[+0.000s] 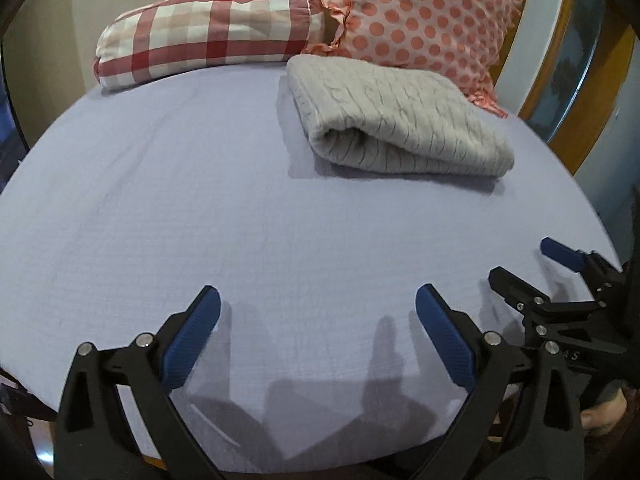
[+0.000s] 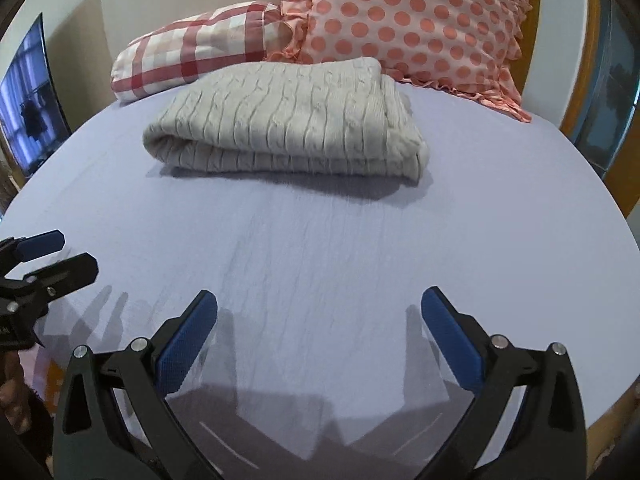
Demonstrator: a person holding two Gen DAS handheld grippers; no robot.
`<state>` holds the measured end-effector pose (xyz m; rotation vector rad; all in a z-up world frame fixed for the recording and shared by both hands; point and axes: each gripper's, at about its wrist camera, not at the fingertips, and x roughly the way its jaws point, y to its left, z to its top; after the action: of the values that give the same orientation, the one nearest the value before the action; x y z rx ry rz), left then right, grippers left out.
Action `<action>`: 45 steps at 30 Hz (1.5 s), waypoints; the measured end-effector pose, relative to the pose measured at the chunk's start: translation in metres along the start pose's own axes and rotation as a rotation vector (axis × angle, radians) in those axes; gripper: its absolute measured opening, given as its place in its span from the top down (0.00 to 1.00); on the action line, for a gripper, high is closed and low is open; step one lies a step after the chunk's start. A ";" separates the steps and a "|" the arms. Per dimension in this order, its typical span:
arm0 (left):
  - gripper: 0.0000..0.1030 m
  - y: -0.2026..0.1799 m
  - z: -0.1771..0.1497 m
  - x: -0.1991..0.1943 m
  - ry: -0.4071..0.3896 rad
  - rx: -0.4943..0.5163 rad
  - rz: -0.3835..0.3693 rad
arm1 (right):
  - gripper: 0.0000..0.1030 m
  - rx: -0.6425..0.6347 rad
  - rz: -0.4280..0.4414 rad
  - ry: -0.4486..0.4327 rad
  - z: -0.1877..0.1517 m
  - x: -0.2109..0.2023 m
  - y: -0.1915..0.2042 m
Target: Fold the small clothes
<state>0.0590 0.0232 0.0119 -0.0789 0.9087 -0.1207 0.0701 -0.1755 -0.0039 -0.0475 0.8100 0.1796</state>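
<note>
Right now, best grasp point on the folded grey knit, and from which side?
Probably the open layered edge of the folded grey knit at its near right corner, approached low from the front with the right gripper. The rolled fold at the left end is thick and rounded, while the stacked edges there look thinner and easier to pinch. Both grippers are open and empty, the left gripper too.

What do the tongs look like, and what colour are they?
Both tongs look the same. The left tongs and right tongs have black plastic arms with triangle-shaped holes, shiny silver bolts, and bumpy blue pads on the inside of each finger.
</note>
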 end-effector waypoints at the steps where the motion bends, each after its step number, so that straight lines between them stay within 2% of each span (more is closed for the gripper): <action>1: 0.05 0.000 -0.002 0.004 0.010 -0.002 0.001 | 0.01 0.000 -0.004 0.000 -0.002 0.000 0.001; 7: 0.02 -0.007 -0.013 0.007 -0.006 0.024 0.043 | 0.01 0.032 -0.005 -0.012 -0.007 0.001 0.000; 11: 0.02 -0.017 -0.019 0.010 -0.017 0.070 0.115 | 0.01 0.032 -0.012 -0.024 -0.008 0.000 0.001; 17: 0.02 -0.016 -0.020 0.009 -0.035 0.044 0.121 | 0.01 0.033 -0.012 -0.029 -0.008 0.000 0.000; 45: 0.02 -0.014 -0.019 0.009 -0.040 0.048 0.119 | 0.01 0.034 -0.013 -0.027 -0.008 0.000 0.000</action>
<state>0.0482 0.0077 -0.0051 0.0171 0.8677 -0.0297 0.0644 -0.1760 -0.0090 -0.0184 0.7851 0.1539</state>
